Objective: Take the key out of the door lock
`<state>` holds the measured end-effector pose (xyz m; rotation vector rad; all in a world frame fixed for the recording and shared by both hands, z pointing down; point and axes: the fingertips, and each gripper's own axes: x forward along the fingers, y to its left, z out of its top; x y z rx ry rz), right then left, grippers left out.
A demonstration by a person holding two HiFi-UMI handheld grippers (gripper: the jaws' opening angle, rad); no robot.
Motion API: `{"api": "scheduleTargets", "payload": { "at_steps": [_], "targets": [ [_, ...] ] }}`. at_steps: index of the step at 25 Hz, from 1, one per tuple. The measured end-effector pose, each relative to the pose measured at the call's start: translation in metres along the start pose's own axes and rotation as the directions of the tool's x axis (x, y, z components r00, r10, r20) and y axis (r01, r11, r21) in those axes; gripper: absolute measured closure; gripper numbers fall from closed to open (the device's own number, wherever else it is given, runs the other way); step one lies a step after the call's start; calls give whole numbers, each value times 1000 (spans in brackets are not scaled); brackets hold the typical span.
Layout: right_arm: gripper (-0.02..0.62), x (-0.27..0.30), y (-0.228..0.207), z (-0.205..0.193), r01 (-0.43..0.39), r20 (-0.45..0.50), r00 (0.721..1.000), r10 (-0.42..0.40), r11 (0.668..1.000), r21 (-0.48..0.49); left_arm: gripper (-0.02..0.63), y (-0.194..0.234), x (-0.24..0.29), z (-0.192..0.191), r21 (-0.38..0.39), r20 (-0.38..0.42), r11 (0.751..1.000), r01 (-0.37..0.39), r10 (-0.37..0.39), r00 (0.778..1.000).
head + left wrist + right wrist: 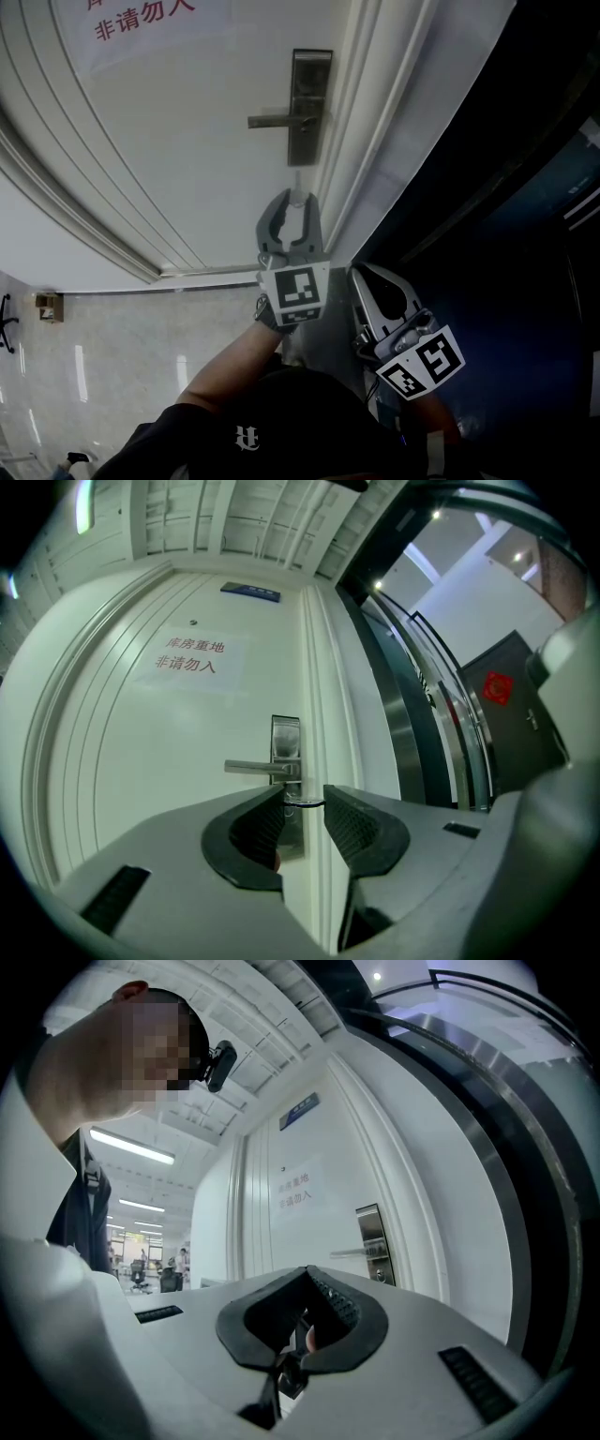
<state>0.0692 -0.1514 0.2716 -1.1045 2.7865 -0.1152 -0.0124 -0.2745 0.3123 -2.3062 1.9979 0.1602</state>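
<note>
— Where is the key?

— In the lock of the white door (187, 141), just under the lever handle (272, 120) on the brushed-metal lock plate (308, 103). In the left gripper view the key (305, 802) shows as a thin dark arc, seen edge-on, at the lower part of the plate.

— And the left gripper?

— The left gripper (305, 795) is raised to the plate with its jaws drawn in on the key. The arc spans the narrow gap between them, and each ribbed pad tip meets one end of it. In the head view the gripper points up at the plate's bottom edge. Its marker cube (300, 292) faces the camera, and the person's forearm (230, 366) reaches up behind it.

— The right one?

— The right gripper (305, 1274) hangs lower, to the right of the left one and well apart from the lock, near the door's frame. Its jaws are pressed together with nothing between them.

— Anything else on the door?

— A paper notice (190, 657) with red characters hangs above and to the left of the handle. A small blue plate (250, 592) sits higher, near the top of the door. A dark wall (525, 234) runs to the right of the frame.
</note>
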Motion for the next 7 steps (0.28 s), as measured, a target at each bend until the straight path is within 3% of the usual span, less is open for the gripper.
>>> {"api": "scheduleTargets", "payload": {
  "at_steps": [7],
  "targets": [
    [580, 3, -1, -2, 11, -2, 1000, -11, 1000, -3, 489, 1, 4, -2, -14, 2, 1000, 11, -11, 1000]
  ]
}}
